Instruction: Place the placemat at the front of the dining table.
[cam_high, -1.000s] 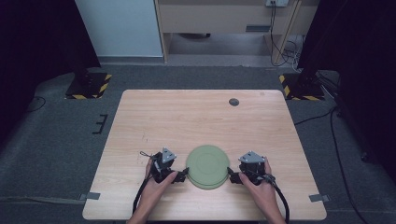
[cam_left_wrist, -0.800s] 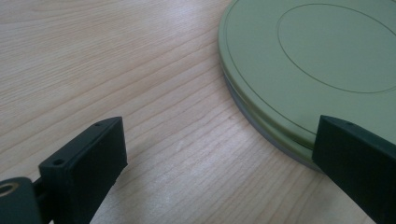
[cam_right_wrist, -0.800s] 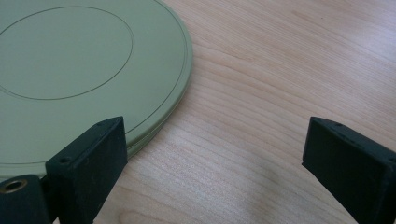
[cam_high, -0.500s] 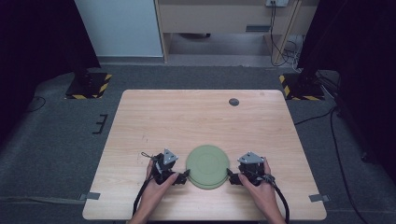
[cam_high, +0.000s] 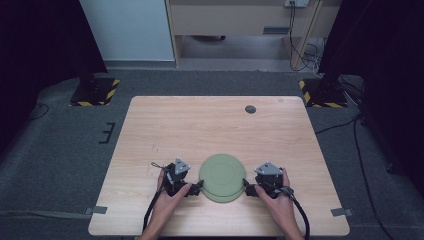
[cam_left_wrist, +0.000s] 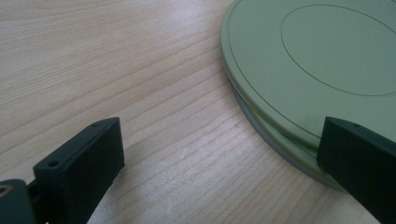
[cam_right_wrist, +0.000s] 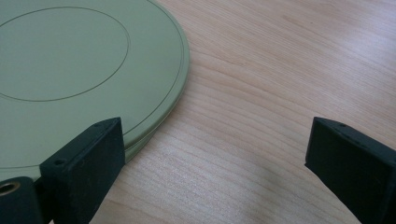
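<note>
**Green plate between my two open hand-held grippers**

At the near middle of the tabletop (cam_high: 165, 130) lies a round, pale green plate (cam_high: 223, 177), flat with its broad face up. Being round, it has no long axis and points no particular way; a thin circle is scored around its centre, and another line runs close to the rim. In my left gripper view a second green edge shows just under the rim, so it may be two plates stacked, though I cannot tell for sure.

My left hand-held gripper (cam_high: 196, 186) sits at the plate's 9 o'clock, its jaws spread wide. In its own view one jaw stands over bare wood and the other over the plate's rim; whether that one touches I cannot tell. My right hand-held gripper (cam_high: 247, 186) sits at the plate's 3 o'clock, likewise wide open, with one jaw at the rim and the other over wood. Neither holds anything.

The tabletop is light wood with a clear grain. A small dark round disc (cam_high: 250, 109) lies at about 1 o'clock from the plate, well apart, near the far edge. The floor (cam_high: 60, 145) around is grey carpet, with yellow-and-black striped stand bases (cam_high: 95, 91) at 10 and 2 o'clock beyond the table, and cables (cam_high: 305, 47) against the far wall.
</note>
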